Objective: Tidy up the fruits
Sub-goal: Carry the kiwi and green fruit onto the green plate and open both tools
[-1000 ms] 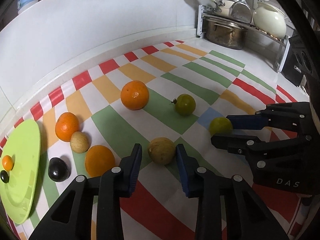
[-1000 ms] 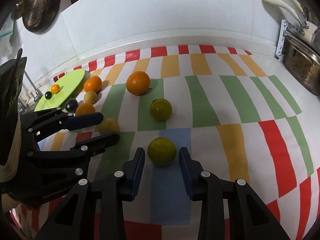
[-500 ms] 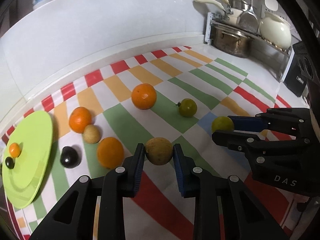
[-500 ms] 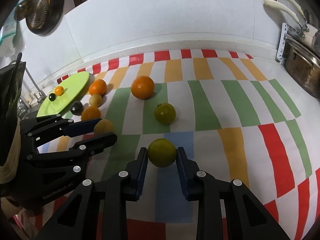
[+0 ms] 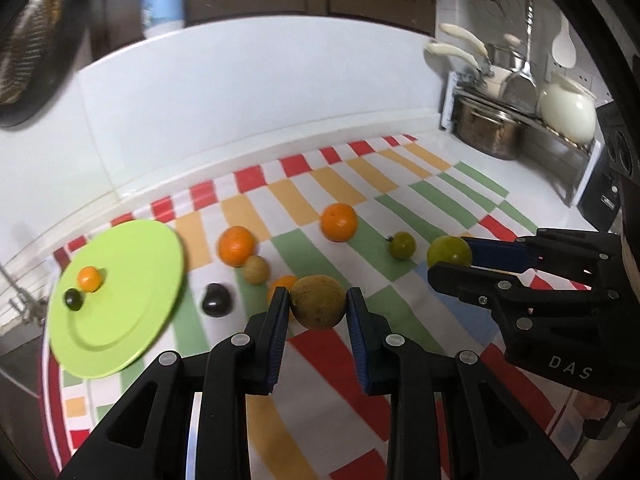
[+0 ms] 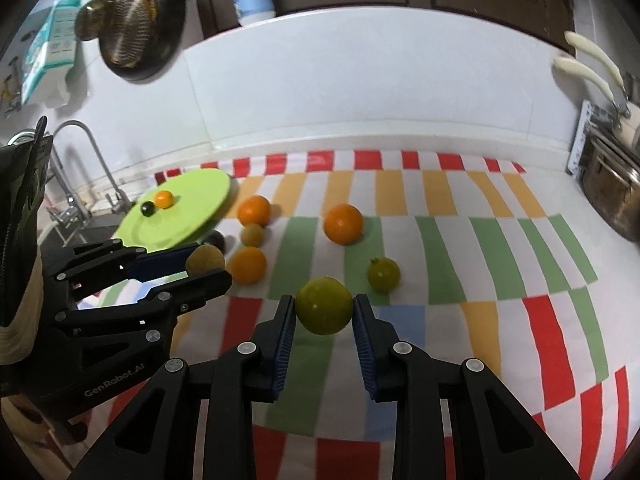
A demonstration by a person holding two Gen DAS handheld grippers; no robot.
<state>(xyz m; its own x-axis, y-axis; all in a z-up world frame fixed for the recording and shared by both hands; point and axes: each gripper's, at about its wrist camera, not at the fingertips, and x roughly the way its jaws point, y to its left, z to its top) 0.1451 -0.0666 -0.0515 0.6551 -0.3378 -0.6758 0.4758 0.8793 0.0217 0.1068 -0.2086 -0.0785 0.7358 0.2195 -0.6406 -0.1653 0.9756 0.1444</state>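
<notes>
Left gripper clamped on round tan fruit, right gripper on round green fruit, neither showing a long axis, both clear of checked cloth. Beyond, oranges; farther left, green plate.

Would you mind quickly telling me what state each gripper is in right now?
Left gripper: shut on the tan-brown fruit.
Right gripper: shut on the yellow-green fruit.
</notes>
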